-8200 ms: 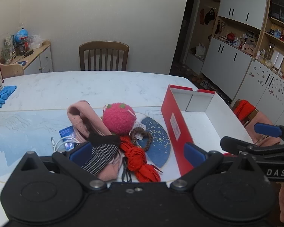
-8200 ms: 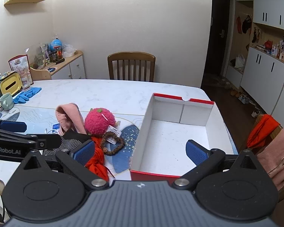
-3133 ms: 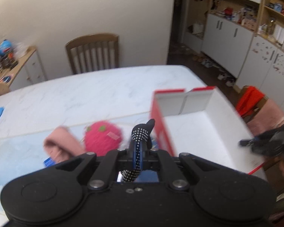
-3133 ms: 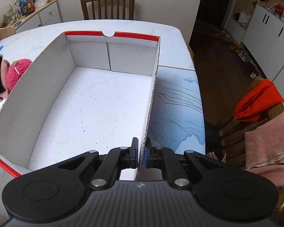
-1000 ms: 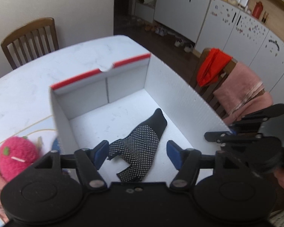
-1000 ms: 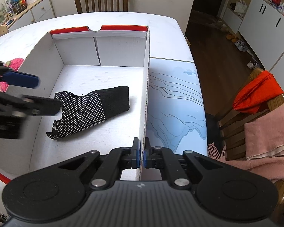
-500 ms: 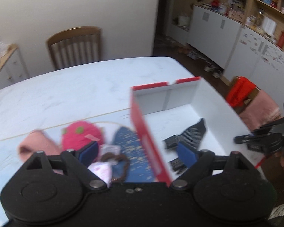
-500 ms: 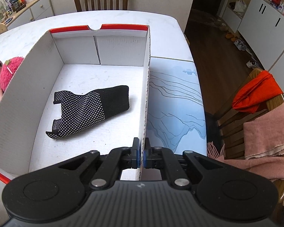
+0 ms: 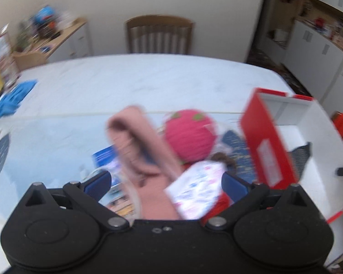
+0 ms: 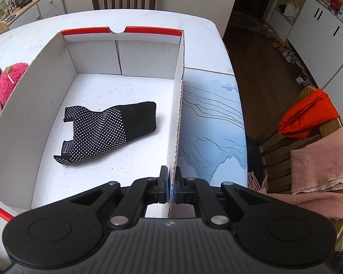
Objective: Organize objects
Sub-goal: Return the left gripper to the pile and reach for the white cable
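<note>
Inside the box (image 10: 57, 73) lies the dotted glove (image 10: 107, 130). Right gripper (image 10: 170, 187) pinches the box's right wall. Left gripper (image 9: 165, 181), spread and empty, hovers over the pile left of the box; take the pink cloth (image 9: 139, 150) cleanly, alone.

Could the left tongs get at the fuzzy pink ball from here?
Probably yes: the left tongs are open and empty, and the fuzzy pink ball lies uncovered ahead. The pink knitted cloth and white printed packet crowd the approach.
</note>
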`<state>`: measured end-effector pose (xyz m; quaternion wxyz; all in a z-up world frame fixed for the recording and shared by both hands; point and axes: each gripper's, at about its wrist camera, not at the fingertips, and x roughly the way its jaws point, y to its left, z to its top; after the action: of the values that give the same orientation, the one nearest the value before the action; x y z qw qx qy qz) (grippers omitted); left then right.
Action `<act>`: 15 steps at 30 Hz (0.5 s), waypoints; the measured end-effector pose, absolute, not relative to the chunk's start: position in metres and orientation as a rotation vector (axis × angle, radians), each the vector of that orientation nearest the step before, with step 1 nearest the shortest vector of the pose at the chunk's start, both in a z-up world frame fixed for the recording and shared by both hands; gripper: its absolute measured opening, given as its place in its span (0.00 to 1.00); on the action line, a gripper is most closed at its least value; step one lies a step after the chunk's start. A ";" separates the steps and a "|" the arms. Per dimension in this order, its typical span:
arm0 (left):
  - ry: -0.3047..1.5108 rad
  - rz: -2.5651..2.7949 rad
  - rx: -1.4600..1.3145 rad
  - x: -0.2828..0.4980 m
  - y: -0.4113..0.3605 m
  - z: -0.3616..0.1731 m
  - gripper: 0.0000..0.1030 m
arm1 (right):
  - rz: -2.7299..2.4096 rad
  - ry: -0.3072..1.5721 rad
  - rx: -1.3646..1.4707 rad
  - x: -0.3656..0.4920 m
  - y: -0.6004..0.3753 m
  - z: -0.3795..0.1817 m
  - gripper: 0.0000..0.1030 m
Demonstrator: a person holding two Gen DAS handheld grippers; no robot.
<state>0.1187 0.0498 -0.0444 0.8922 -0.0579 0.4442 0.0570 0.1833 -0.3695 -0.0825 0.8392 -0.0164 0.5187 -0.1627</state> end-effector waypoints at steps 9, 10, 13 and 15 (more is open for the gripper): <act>0.974 0.249 -0.123 0.099 0.097 -0.082 0.98 | -0.353 1.107 -0.044 0.185 -0.368 -0.083 0.05; 0.977 0.254 -0.113 0.097 0.098 -0.086 0.98 | -0.354 1.108 -0.046 0.185 -0.368 -0.083 0.05; 0.981 0.267 -0.093 0.092 0.097 -0.095 0.96 | -0.359 1.109 -0.046 0.185 -0.368 -0.083 0.05; 0.976 0.274 -0.111 0.092 0.096 -0.097 0.94 | -0.362 1.111 -0.045 0.186 -0.368 -0.083 0.05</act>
<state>0.0920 0.0963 -0.0969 0.8728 -0.0531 0.4671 0.1310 0.1855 -0.3678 -0.0835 0.8338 -0.0213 0.5244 -0.1710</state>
